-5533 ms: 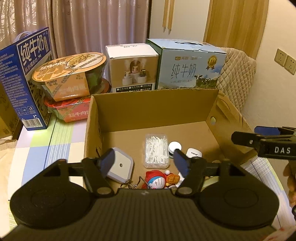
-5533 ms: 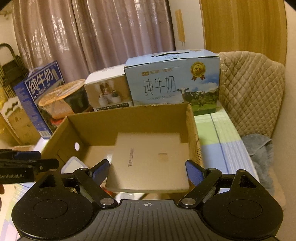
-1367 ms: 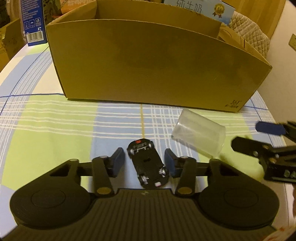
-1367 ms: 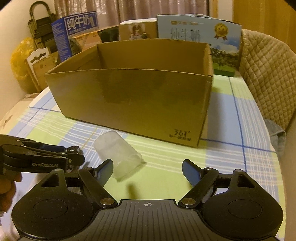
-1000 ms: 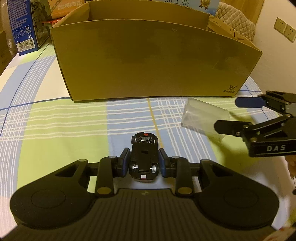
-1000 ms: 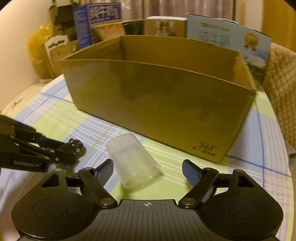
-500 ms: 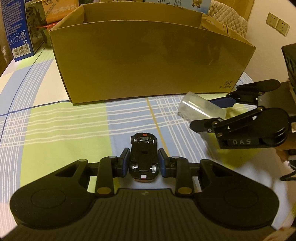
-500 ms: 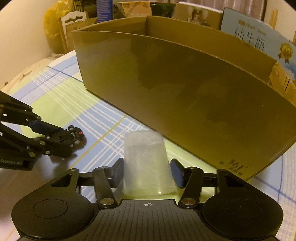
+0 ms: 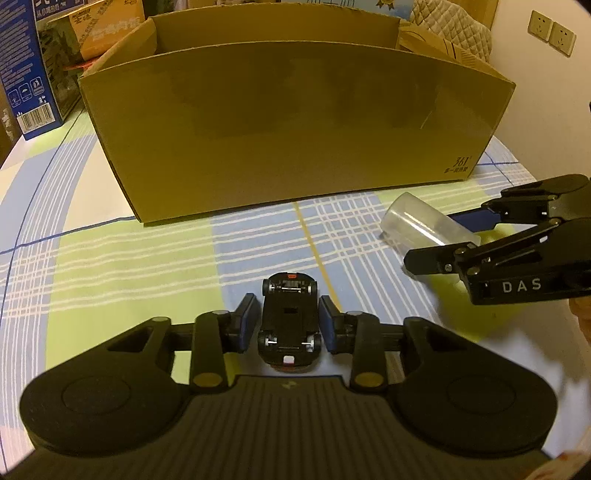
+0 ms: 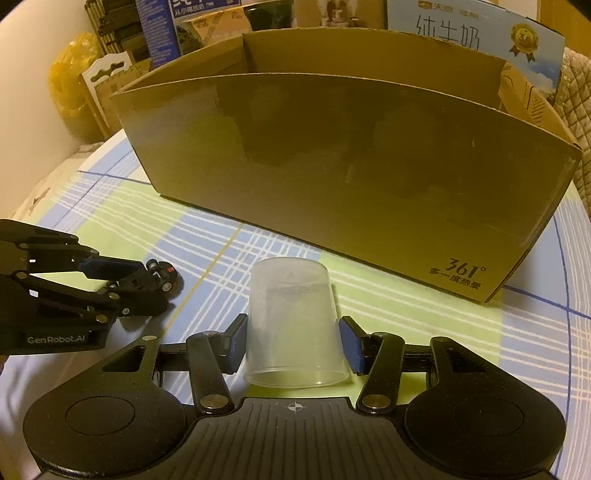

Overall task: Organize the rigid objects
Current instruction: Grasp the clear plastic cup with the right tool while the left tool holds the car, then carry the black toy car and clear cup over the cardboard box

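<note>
The left gripper (image 9: pixel 289 321) squeezes a little black car (image 9: pixel 290 321) between its two blue pads. The car is upside down, so its wheels and flat belly face up. Its long side runs away from the camera, toward the box (image 9: pixel 291 122), with one end pointing at the box wall and the other end back at the gripper.

The right gripper (image 10: pixel 293 345) has just closed its jaws on a clear cup (image 10: pixel 293 325), and both pads press its sides. The cup's wide open mouth faces the camera and its closed bottom points toward the box, so its long side also runs toward the box. In the left view the cup leans a bit, with its bottom end near the cloth.

Both things are near the front edge of the table (image 9: pixel 110 266), on its checked cloth of blue, green and white. The car is more to the left, the cup more to the right. The big brown box stands behind them, toward the back edge. Milk cartons (image 10: pixel 480 33) stand behind the box.
</note>
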Demonstrator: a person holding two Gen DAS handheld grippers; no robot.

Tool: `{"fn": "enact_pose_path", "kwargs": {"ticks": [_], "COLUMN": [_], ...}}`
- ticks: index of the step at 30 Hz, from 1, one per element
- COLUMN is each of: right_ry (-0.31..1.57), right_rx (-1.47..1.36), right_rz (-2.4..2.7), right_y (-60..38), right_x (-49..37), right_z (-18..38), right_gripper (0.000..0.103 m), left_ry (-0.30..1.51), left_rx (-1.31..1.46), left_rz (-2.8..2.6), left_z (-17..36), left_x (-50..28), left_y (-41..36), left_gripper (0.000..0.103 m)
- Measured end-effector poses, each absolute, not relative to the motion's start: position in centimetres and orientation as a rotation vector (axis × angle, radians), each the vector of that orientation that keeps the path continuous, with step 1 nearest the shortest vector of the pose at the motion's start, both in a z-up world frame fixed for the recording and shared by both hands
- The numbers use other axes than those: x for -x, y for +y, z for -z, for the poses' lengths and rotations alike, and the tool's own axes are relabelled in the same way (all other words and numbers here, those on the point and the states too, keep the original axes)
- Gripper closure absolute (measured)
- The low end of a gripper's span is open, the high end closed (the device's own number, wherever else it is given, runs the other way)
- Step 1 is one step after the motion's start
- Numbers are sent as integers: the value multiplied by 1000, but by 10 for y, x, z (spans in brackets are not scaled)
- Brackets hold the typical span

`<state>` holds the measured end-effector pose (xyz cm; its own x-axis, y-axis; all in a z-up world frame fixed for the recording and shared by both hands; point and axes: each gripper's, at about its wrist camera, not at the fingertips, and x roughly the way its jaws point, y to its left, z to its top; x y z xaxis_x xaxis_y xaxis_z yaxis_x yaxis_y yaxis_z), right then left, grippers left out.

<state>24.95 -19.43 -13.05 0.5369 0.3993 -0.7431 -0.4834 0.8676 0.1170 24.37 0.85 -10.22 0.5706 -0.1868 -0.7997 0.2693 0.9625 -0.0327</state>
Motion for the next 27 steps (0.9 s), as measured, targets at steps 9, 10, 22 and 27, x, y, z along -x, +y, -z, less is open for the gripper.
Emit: {"fn": "enact_pose_path", "kwargs": {"ticks": [9,10,22,27], "right_ry": [850,847,842,823], "right_rx": [13,-1,-110,-111], "right_rz": [-494,-488,-450,-447], "right_y": [-203,-205,-211,-208], "right_x": [-234,-231,-198,-191], "right_z": [121,120,107,98], "right_gripper": [54,54,54,54], "left_ry": [920,921,912,902], "left_rx": [-62,-60,-44,-48], "left_rz": [260,259,265,263], "left_z": [95,93,66,53], "left_x": [-232,-230,-208,-204], "left_y": [14,14,19,22], "left_gripper": [76,77,77,77]}}
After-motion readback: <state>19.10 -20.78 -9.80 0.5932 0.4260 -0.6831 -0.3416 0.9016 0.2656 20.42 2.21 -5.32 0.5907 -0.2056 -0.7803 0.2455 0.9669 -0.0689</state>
